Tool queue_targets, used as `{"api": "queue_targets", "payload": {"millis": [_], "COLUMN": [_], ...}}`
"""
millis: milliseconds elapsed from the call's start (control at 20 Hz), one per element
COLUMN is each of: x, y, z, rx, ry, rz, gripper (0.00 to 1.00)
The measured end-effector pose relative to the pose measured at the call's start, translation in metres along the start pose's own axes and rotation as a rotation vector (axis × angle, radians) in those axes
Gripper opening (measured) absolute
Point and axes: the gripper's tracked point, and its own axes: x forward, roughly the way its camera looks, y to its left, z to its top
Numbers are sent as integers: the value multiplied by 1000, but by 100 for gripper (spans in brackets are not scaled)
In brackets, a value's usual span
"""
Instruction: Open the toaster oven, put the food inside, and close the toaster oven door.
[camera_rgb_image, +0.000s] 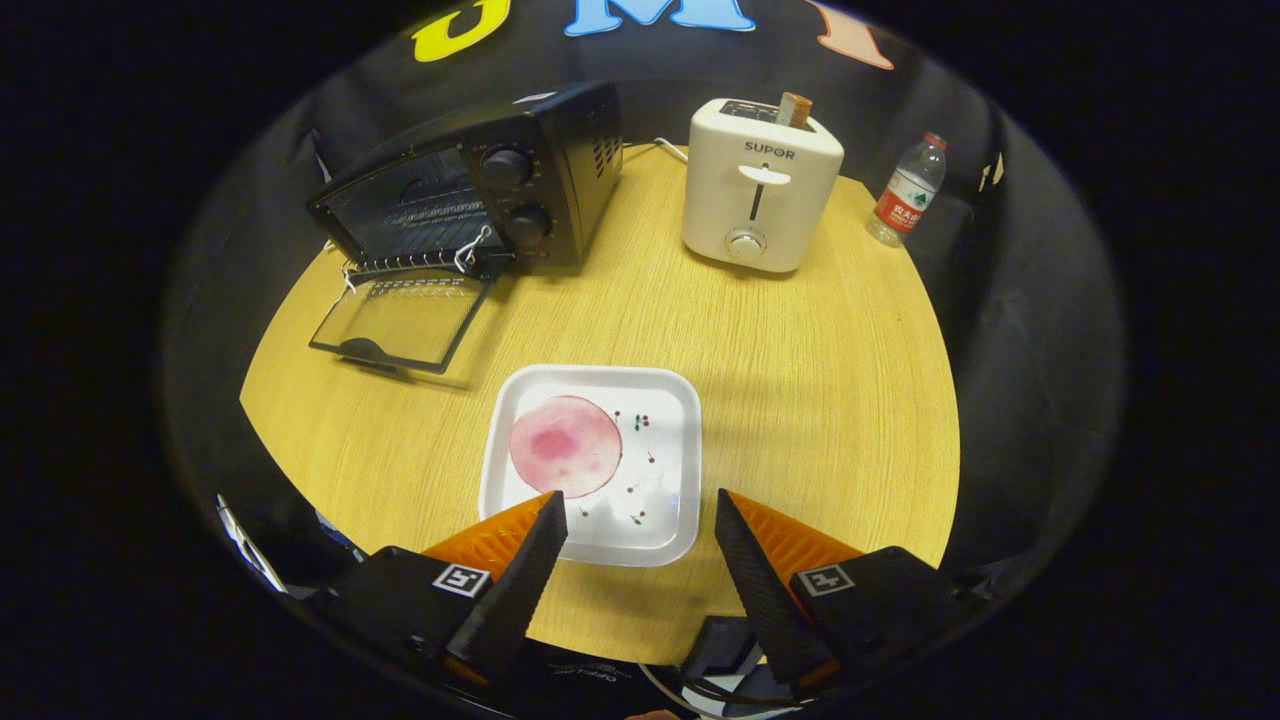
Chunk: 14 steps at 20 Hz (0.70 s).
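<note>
A black toaster oven (480, 190) stands at the far left of the round wooden table, its glass door (400, 322) folded down flat onto the tabletop and the wire rack showing inside. A round pink slice of food (565, 446) lies on a white square plate (670, 420) just ahead of my fingers. My gripper (637, 498) hovers open above the plate's near edge, nothing between its fingers. The left fingertip sits over the slice's near rim.
A white pop-up toaster (762, 185) with a slice of bread in its slot stands at the far middle of the table (820, 360). A plastic water bottle (907, 190) is to its right near the table's edge. Black cloth surrounds the table.
</note>
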Motion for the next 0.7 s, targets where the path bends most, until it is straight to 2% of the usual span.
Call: {"api": "queue_targets", "payload": {"millis": [250,450,700], "x": [12,23,38], "y": [-7,-8,-13], "z": [-1,0,-2], "rx": [-7,10,65], "ry": [40,78,141], "rz": [97,140,134], "gripper": [96,97,99]}}
